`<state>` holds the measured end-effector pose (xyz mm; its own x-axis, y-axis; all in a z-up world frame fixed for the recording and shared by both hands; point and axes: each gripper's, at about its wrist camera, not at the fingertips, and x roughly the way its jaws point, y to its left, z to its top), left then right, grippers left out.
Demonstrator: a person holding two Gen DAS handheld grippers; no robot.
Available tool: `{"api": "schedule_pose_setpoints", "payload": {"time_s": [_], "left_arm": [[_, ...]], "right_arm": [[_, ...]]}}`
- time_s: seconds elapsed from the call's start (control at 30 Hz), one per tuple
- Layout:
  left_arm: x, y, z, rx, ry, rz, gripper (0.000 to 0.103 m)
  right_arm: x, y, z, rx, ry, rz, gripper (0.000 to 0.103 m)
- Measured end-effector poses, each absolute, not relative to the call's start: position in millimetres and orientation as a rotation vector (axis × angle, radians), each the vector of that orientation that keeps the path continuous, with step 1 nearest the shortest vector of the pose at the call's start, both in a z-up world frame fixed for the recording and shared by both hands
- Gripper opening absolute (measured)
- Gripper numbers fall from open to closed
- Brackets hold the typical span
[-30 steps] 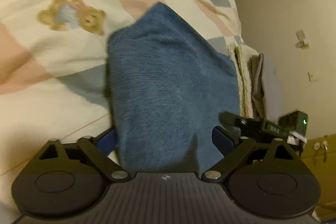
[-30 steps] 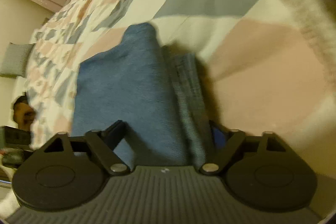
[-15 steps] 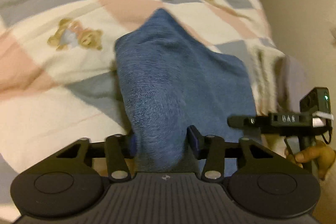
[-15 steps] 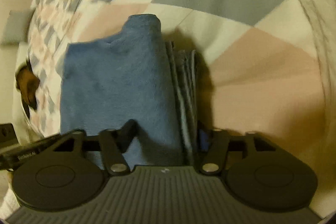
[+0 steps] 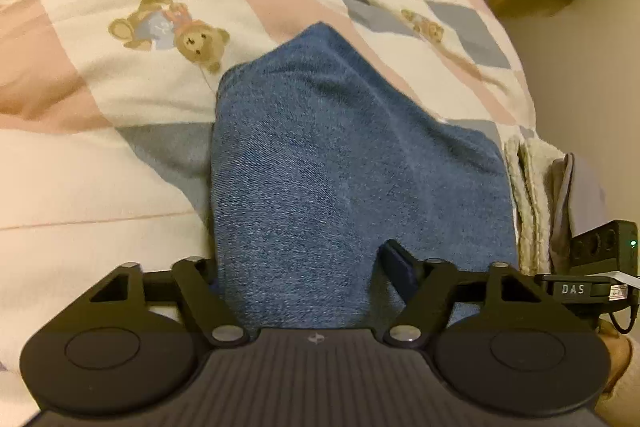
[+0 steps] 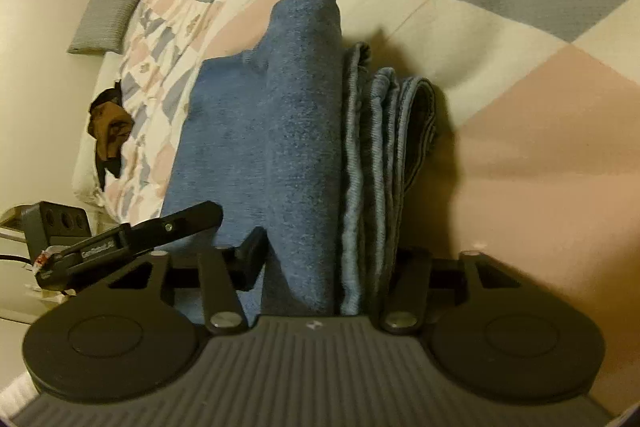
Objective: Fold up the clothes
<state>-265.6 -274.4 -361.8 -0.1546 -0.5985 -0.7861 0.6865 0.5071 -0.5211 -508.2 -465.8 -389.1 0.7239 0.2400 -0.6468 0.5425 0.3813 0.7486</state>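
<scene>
Left tool: your left tool (image 5: 298, 279) is clenched on the near edge of the blue garment (image 5: 340, 167); a thick bunch of the cloth sits between its two fingers, which have closed in over the last second.
Right tool: your right tool (image 6: 326, 267) grips the same garment from the other end, its fingers pressed against a fold of blue cloth and the stacked denim layers (image 6: 384, 147) beside it; its jaws have just been closing.
Writing: in the left wrist view you can read "DAS" in pale letters on the side of the right tool at the right edge (image 5: 573, 289). In the right wrist view the side of the left tool (image 6: 132, 239) bears a pale label, too small for you to read.
Blue garment: it lies on the bed, stretched away from both tools, folded into a thick bundle with a raised ridge along its middle.
Bed: the patchwork quilt (image 5: 120, 147) under the garment has pink, grey and cream squares, with a teddy bear print (image 5: 172, 31) just past the cloth.
Bed edge: cream and grey cloths (image 5: 536, 203) hang beside the garment.
Far end: a grey cushion (image 6: 106, 23) stands by the wall.
</scene>
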Motion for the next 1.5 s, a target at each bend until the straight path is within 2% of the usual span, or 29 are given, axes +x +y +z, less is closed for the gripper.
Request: {"api": "schedule_pose_setpoints", "payload": {"time_s": [0.07,0.13,0.3,0.47,0.73,0.87,0.97,1.07,1.3,1.4,1.43,1.5], "left_arm": [[-270.4,-265.4,-349.4,0.056,1.286,-1.118,0.044],[-276.7,-256.1,-334.2,0.024,1.263,-1.105,0.034],[-307.1,-230.8,-278.4,-0.114,1.186,-1.016,0.033],[-377.5,-214.7,-209.4,-0.296,1.092,-0.842,0.032],[-557.3,-268.6,-121.5,-0.547,0.941,-0.536,0.032],[-632.5,-310.9,-98.7,-0.647,0.895,-0.45,0.033],[-676.4,-345.6,-107.4,-0.664,0.9,-0.395,0.033],[-707.6,-371.0,-139.3,-0.732,0.927,-0.346,0.033],[-724.4,-414.2,-212.1,-0.791,0.957,-0.24,0.033],[-720.4,-427.4,-242.9,-0.756,1.011,-0.221,0.037],[-719.0,-433.0,-249.6,-0.716,1.034,-0.211,0.039],[-719.6,-437.8,-251.7,-0.676,1.045,-0.213,0.04]], "right_arm": [[-507.3,-469.5,-376.1,1.191,0.794,-0.186,0.036],[-504.6,-474.2,-363.3,1.188,0.81,-0.147,0.034],[-502.0,-498.3,-308.2,1.127,0.826,0.016,0.033],[-513.6,-544.9,-249.5,1.03,0.857,0.247,0.033],[-568.8,-646.4,-142.6,0.832,0.974,0.564,0.033],[-598.8,-691.7,-108.8,0.747,1.067,0.664,0.033],[-615.9,-717.1,-104.3,0.638,1.156,0.698,0.033],[-622.5,-737.8,-118.6,0.562,1.234,0.7,0.033],[-609.1,-759.5,-168.0,0.432,1.341,0.683,0.033],[-610.1,-758.3,-194.8,0.333,1.361,0.594,0.045],[-613.4,-758.8,-201.6,0.308,1.357,0.556,0.053],[-622.7,-765.9,-205.1,0.309,1.315,0.494,0.056]]}}
